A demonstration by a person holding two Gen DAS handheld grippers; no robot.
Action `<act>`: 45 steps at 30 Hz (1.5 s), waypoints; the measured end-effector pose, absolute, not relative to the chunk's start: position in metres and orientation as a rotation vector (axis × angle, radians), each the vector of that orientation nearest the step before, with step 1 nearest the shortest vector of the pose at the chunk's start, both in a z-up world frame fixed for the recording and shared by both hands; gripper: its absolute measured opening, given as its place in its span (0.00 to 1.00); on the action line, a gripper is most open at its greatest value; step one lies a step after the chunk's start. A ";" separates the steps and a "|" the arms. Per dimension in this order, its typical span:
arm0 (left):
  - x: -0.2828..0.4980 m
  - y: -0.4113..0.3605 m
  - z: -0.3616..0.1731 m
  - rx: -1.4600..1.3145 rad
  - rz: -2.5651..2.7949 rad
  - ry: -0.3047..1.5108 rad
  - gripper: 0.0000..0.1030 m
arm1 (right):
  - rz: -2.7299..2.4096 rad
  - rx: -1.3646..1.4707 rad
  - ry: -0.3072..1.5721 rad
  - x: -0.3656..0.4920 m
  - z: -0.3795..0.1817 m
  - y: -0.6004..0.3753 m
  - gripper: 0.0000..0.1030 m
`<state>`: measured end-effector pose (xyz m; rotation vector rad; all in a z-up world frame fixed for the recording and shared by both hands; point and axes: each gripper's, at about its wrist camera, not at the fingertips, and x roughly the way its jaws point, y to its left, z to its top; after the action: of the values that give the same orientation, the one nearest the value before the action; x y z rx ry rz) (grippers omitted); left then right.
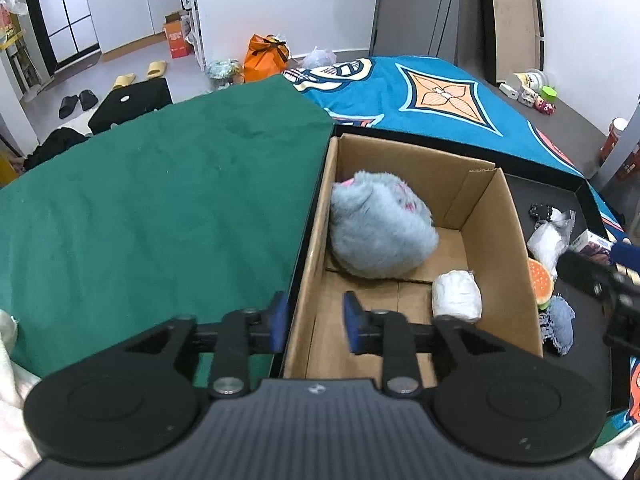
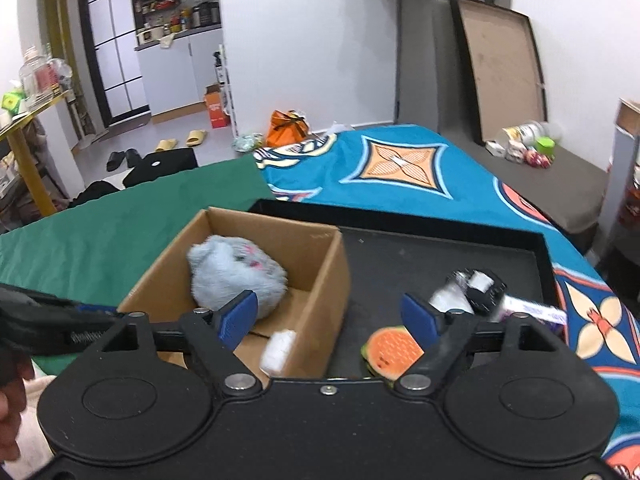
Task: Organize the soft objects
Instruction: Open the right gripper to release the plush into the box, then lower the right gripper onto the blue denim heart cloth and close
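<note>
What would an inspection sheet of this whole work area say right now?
Surface: green cloth beside a blue patterned blanket; black tray on top.
Job's things: cardboard box holds grey plush toy and white bundle.
Clutter: burger toy, denim scrap, small packets in the tray.
Claws: left claw open, empty, straddling the box wall; right claw open, empty.
Cables: nothing seen.
Surroundings: slippers, orange bag on the floor.
</note>
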<state>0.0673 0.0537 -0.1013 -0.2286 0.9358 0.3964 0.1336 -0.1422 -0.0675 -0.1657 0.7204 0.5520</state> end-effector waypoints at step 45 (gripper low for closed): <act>0.097 0.018 -0.110 -0.025 0.444 0.982 0.69 | 0.414 -0.020 0.987 0.176 -0.158 -0.222 0.58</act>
<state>0.0968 0.0185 -0.1102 -0.0245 0.9819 0.4435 0.1757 -0.2222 -0.1582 -0.0202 0.9869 0.4144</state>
